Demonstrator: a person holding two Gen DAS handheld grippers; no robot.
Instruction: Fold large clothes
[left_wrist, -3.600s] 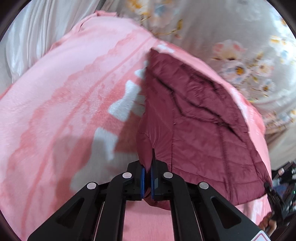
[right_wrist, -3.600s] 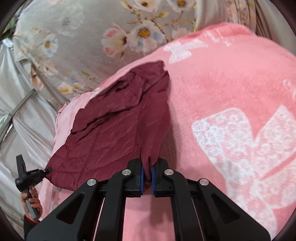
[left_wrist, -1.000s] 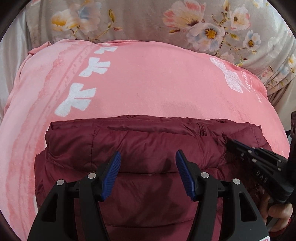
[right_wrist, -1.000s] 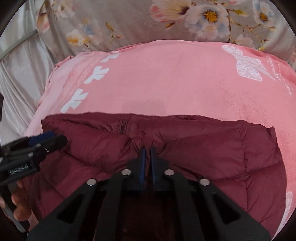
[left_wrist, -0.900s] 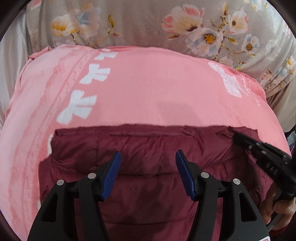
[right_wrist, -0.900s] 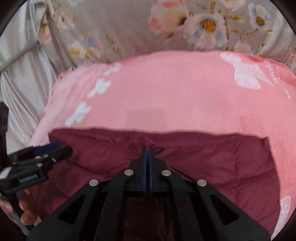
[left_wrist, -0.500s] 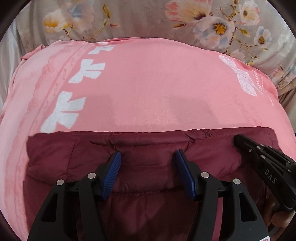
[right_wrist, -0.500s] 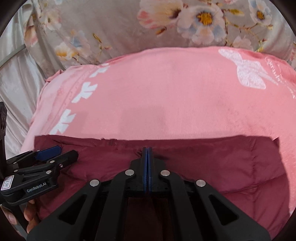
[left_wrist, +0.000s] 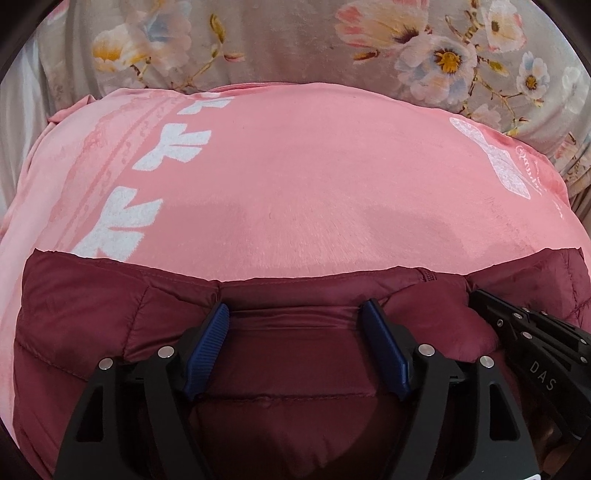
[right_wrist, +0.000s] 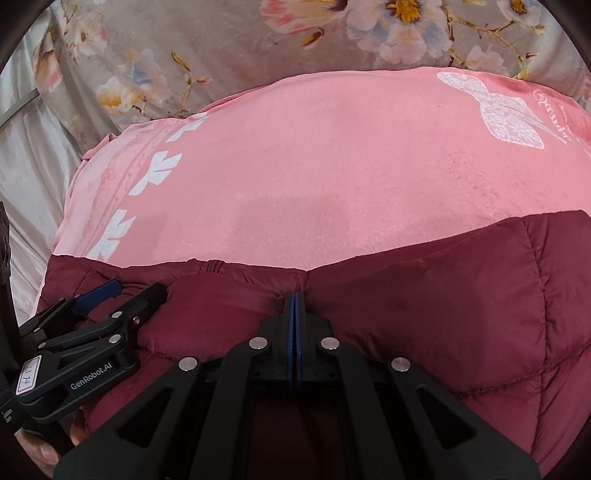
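From my left wrist view, the jacket (left_wrist: 280, 354) fills the lower half of the frame, a maroon quilted thing lying folded on the pink blanket (left_wrist: 303, 177). Its far folded edge runs from 9 o'clock across to 3 o'clock. My left gripper (left_wrist: 295, 314) sits at 6 o'clock with its jaws spread wide; they have just been opening further. Fabric lies between the blue pads (left_wrist: 208, 343), a flat band stretched from one tip to the other, and the tips dent the padding, but nothing is pinched. At 4 o'clock my right gripper (left_wrist: 476, 295) pokes in over the jacket's edge.

From my right wrist view, the right gripper (right_wrist: 294, 297) is at 6 o'clock with its pads pressed flat together. A small pucker of jacket (right_wrist: 443, 288) rises at the tips, so I read it as clamped on a thin fold at the far edge. The left gripper (right_wrist: 136, 290) shows at 8 o'clock, resting on the jacket just beside the zipper end (right_wrist: 212, 266). A fingertip (right_wrist: 40, 448) of my hand shows at 7 o'clock under its handle.

A floral sheet (right_wrist: 221, 48) runs across 12 o'clock beyond the blanket, and pale plain cloth (right_wrist: 29, 147) hangs at 9 o'clock
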